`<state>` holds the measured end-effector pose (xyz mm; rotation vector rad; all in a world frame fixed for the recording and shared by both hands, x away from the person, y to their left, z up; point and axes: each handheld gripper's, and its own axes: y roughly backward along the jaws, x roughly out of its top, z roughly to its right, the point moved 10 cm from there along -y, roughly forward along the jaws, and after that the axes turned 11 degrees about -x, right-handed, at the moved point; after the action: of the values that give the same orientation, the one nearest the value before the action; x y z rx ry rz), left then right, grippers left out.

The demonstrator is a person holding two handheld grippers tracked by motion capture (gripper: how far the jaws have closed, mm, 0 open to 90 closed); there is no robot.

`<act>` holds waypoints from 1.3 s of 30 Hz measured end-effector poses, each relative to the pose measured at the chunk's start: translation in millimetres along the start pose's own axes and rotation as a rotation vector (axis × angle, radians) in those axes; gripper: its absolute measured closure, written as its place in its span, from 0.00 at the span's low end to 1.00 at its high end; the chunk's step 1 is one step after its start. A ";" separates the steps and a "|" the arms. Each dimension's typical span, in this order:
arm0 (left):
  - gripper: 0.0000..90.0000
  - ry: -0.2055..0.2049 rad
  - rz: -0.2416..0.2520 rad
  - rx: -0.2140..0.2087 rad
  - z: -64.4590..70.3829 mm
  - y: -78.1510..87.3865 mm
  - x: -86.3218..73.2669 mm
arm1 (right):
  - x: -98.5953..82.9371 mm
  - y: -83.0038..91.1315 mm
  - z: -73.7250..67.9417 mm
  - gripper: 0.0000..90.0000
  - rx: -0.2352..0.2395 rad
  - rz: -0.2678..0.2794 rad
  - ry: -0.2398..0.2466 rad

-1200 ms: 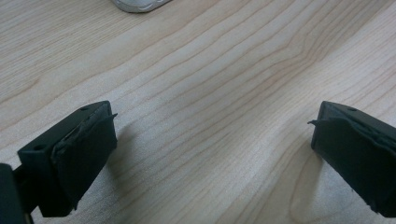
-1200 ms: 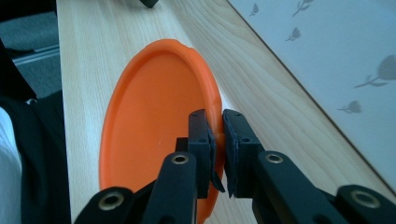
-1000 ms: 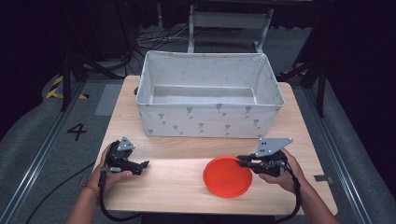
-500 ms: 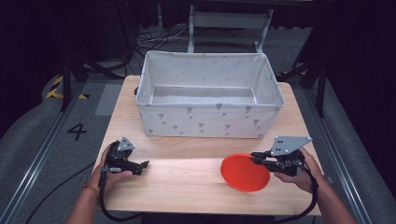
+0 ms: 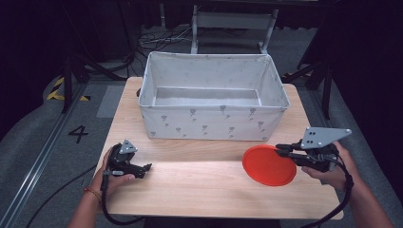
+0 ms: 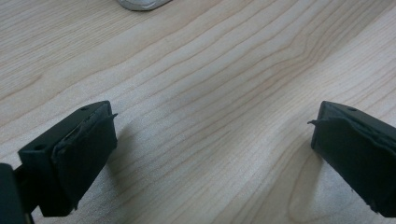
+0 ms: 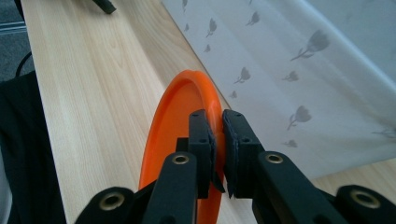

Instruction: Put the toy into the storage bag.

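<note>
One orange plate (image 5: 269, 165) hangs just in front of the fabric bin (image 5: 214, 124), right gripper (image 7: 218, 140) pinching its rim edge-on so it can likely clear the bin wall, while left gripper (image 5: 142, 168) rests spread and idle on the table (image 5: 190, 190).

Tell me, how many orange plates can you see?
1. The orange plate is near the table's front right, clamped at its rim by the right gripper, in front of the fabric box, whose visible inside looks empty.
</note>
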<state>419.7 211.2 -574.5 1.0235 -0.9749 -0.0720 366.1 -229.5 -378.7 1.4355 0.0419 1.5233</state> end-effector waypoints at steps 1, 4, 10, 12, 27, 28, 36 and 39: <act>0.01 0.000 -0.001 0.000 0.0 0.0 -0.1 | 2.2 2.2 2.4 0.92 -0.003 0.000 0.001; 0.01 0.000 0.000 0.001 0.0 0.0 0.0 | 12.2 10.6 8.7 0.92 -0.001 0.007 0.027; 0.01 0.000 -0.001 0.000 0.0 0.1 -0.1 | 31.4 26.3 16.8 0.92 -0.004 0.030 0.043; 0.01 0.000 0.000 0.000 0.0 0.0 0.0 | 36.1 29.9 19.8 0.92 -0.007 0.027 0.041; 0.01 0.000 0.000 0.000 0.0 0.0 0.0 | 71.0 51.8 37.4 0.92 -0.009 0.021 0.106; 0.01 0.001 0.001 0.000 0.0 -0.1 0.0 | 73.3 52.5 38.7 0.92 -0.010 0.023 0.112; 0.01 0.001 0.001 0.000 0.0 0.0 0.0 | 94.4 53.6 52.0 0.92 -0.040 0.031 0.108; 0.01 0.001 -0.001 0.001 0.0 0.1 -0.1 | 103.4 52.7 56.6 0.92 -0.052 0.033 0.114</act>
<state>419.6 211.2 -574.5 1.0244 -0.9740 -0.0720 398.6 -220.8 -254.0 1.3127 0.0473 1.6211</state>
